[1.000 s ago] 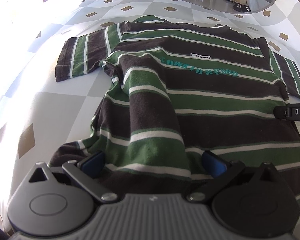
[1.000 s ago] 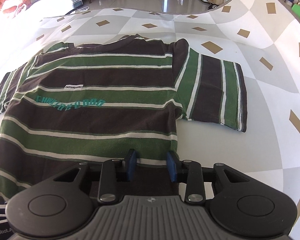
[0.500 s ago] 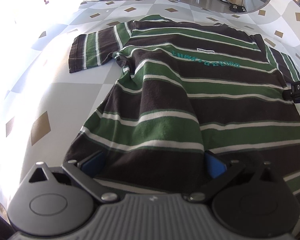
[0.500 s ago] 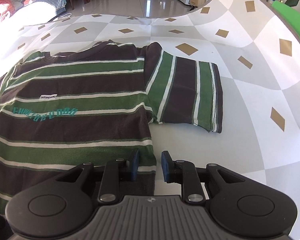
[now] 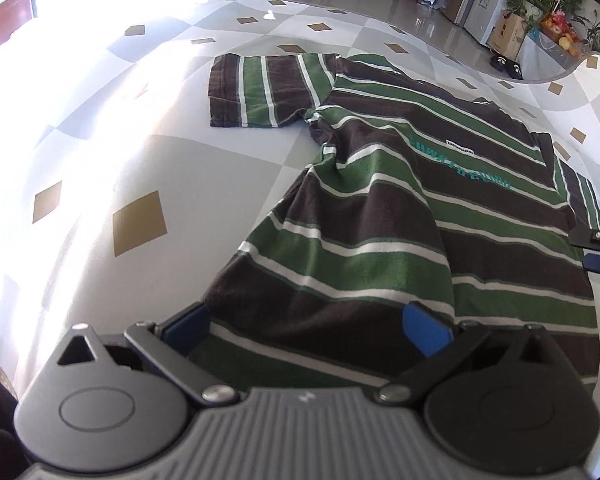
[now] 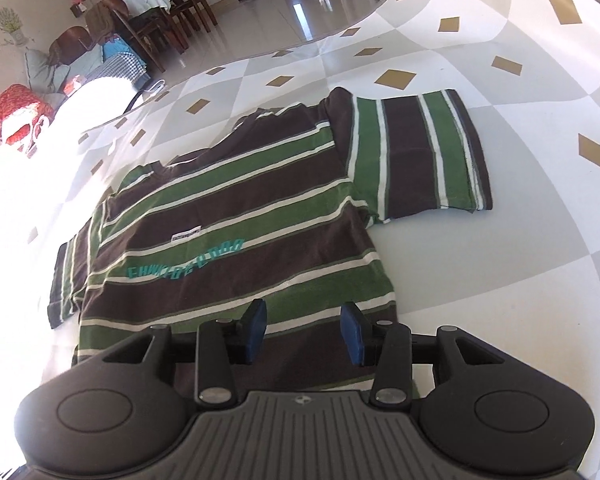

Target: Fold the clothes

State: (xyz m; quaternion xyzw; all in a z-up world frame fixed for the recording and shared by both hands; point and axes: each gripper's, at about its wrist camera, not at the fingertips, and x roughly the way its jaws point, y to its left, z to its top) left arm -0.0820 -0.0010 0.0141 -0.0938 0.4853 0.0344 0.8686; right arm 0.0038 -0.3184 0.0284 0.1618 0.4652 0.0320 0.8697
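Checked grey-and-white table cover point(image 5: 148, 160) with tan diamonds, striped T-shirt point(image 6: 236, 216) spread flat mid-table, left gripper point(image 5: 306, 326) spread wide astride raised hem, grip unclear, right gripper point(image 6: 303, 330) just released, opening above hem corner.

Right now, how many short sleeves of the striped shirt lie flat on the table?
2. One sleeve spreads out at the shirt's left shoulder; the other sleeve spreads out at its right shoulder. Neither is folded in yet.
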